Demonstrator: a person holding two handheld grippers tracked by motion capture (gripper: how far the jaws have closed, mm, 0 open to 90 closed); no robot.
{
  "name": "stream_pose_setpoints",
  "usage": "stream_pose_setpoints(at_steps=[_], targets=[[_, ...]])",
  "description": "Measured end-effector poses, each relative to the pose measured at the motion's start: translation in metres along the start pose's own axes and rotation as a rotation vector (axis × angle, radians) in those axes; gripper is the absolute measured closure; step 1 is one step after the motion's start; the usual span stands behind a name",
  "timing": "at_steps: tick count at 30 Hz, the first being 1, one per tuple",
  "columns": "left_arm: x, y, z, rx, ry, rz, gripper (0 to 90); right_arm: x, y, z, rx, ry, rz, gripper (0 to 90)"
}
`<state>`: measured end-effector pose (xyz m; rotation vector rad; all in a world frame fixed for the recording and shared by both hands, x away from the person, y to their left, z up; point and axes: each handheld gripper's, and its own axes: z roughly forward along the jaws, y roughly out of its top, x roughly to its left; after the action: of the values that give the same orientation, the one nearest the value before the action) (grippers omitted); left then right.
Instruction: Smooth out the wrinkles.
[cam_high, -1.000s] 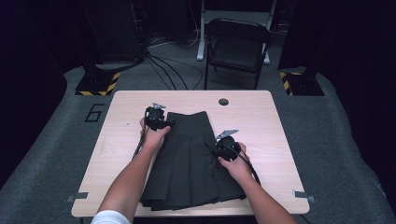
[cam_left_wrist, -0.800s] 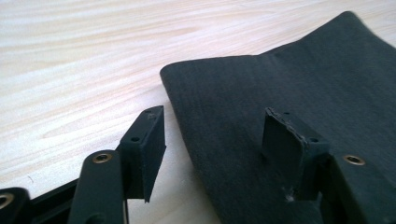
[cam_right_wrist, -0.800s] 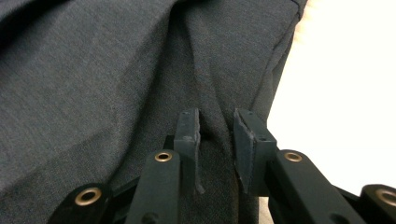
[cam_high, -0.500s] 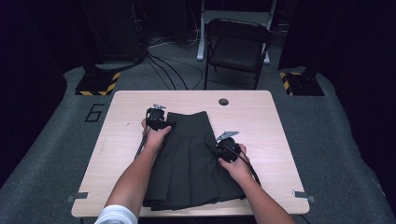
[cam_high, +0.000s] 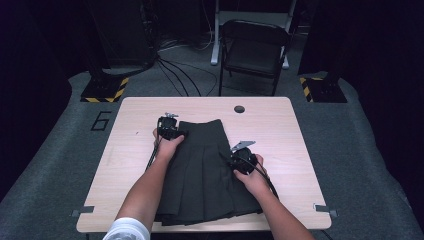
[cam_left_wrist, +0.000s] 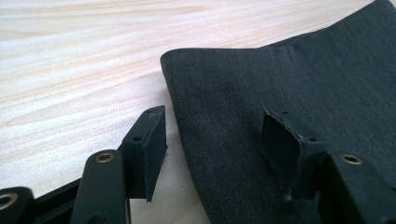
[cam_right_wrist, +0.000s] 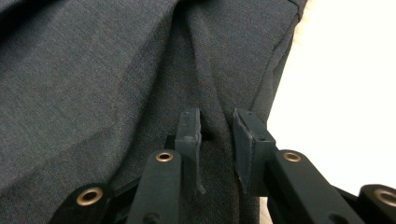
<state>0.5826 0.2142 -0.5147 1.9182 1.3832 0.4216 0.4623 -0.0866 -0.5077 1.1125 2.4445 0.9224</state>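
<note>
1. So: the dark pleated skirt lies flat mid-table, waistband toward the far edge, hem by the person's side. It sits on the wooden table, near the centre, reaching almost to the near edge.
2. Left gripper is at the waistband's left corner. In the left gripper view its jaws stand wide, one over bare wood, the other over cloth, straddling the skirt's edge. Nothing is pinched yet: open.
3. Right gripper is on the skirt's right side, about halfway down. In the right gripper view the jaws are narrow with a raised ridge of fabric running up between them. Looks like a pinch on that fold, though the pads' contact is hard to confirm.
4. Step in hand, as I read it: get a hold on both sides to fold or lift the skirt.
5. To do it well, slide the left lower jaw under the waistband corner before closing. Take all layers, not just the top one.
6. Close the left fully before any lift. A one-sided pull would skew the pleats.
7. Keep the right pinch on the side seam, not on a single pleat. A lone pleat would pull out and bunch.
8. Lift both hands level and together, so the pleats stay stacked.
9. Risk: the hem overhangs close to the table's near edge and the forearms lie across the cloth. Mind dragging it off.
</note>
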Motion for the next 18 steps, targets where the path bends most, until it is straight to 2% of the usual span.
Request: stream_pose_setpoints(at_steps=[4,6,9,13,15,16,18], targets=[[0.0000,-0.0001,0.0018,0.003,-0.004,0.000,44.9,0.0000,0.0001,0.0001,0.000,-0.001,0.000,72.2],[-0.0008,0.0000,0.0024,0.006,-0.011,0.005,47.3,0.0012,0.0003,-0.0003,0.009,0.000,0.015,72.2],[-0.0019,0.0020,0.0007,0.007,-0.024,-0.008,56.3,0.0006,0.0006,-0.0001,0.009,0.002,0.000,72.2],[-0.0006,0.0056,-0.0035,-0.010,-0.046,-0.018,62.2,0.0007,0.0005,-0.0001,0.008,0.001,0.001,72.2],[-0.0012,0.0075,-0.0060,-0.015,-0.046,-0.018,63.2,0.0007,0.0005,-0.0001,0.008,0.001,0.000,72.2],[-0.0021,0.0079,-0.0061,-0.021,-0.043,-0.025,67.8,0.0007,0.0005,-0.0001,0.008,0.002,0.000,72.2],[-0.0024,0.0088,-0.0073,-0.018,-0.033,-0.014,72.5,0.0007,0.0005,-0.0001,0.008,0.002,0.000,72.2]])
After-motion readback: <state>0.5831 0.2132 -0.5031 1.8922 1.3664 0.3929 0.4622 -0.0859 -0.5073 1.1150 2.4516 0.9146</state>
